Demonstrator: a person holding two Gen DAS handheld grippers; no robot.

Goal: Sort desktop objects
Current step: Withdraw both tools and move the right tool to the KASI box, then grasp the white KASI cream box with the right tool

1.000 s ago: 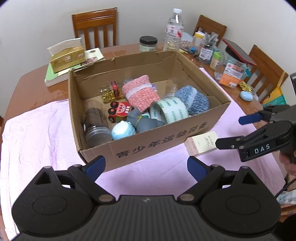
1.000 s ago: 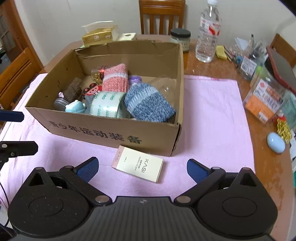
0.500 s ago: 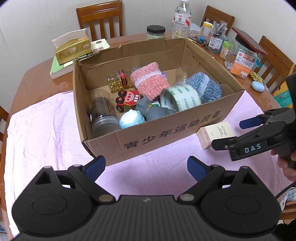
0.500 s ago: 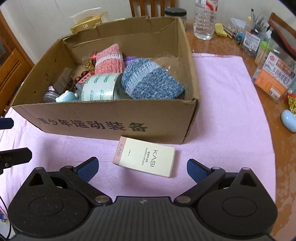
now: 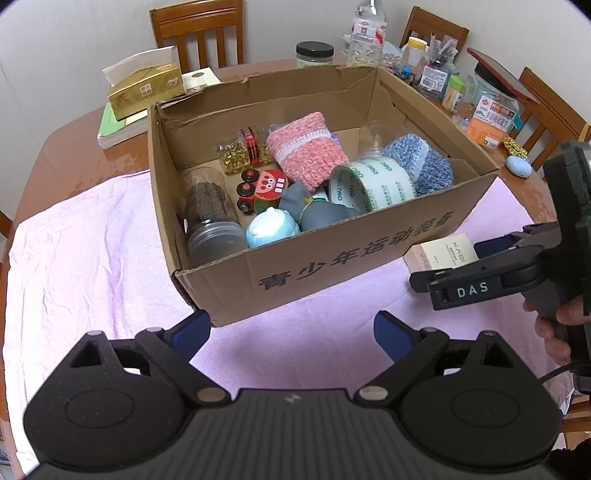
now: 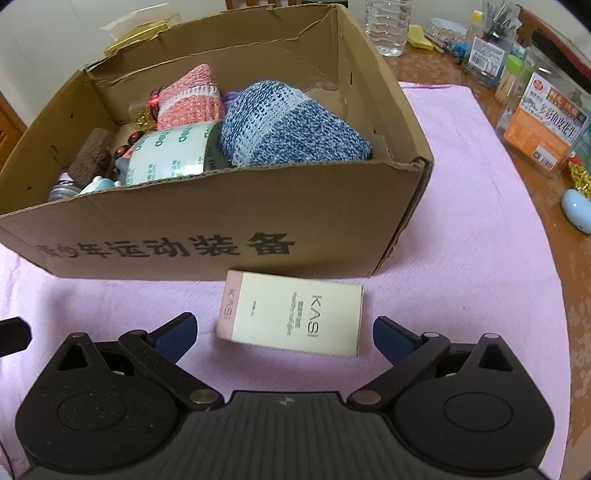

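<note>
A cream KASI box (image 6: pixel 295 314) with a pink end lies flat on the pink cloth, just in front of the cardboard box (image 6: pixel 221 229). My right gripper (image 6: pixel 283 332) is open, its blue pads on either side of the KASI box and clear of it. In the left wrist view the right gripper (image 5: pixel 469 258) straddles the KASI box (image 5: pixel 443 253). My left gripper (image 5: pixel 291 326) is open and empty, near the front corner of the cardboard box (image 5: pixel 332 266), which holds a tape roll (image 5: pixel 373 184), pink and blue knit pieces, jars and small toys.
Pink cloth (image 5: pixel 92 258) covers the wooden table. Behind the box stand a tissue box (image 5: pixel 146 88), a jar (image 5: pixel 314 53) and a water bottle (image 5: pixel 364 33). Containers and an orange pack (image 6: pixel 543 125) crowd the right edge, with a pale blue egg-shaped object (image 6: pixel 576 210). Chairs ring the table.
The right gripper has come down and closer to the KASI box, which now sits between its pads. The left gripper has tilted slightly, so the cardboard box sits lower in its view.
</note>
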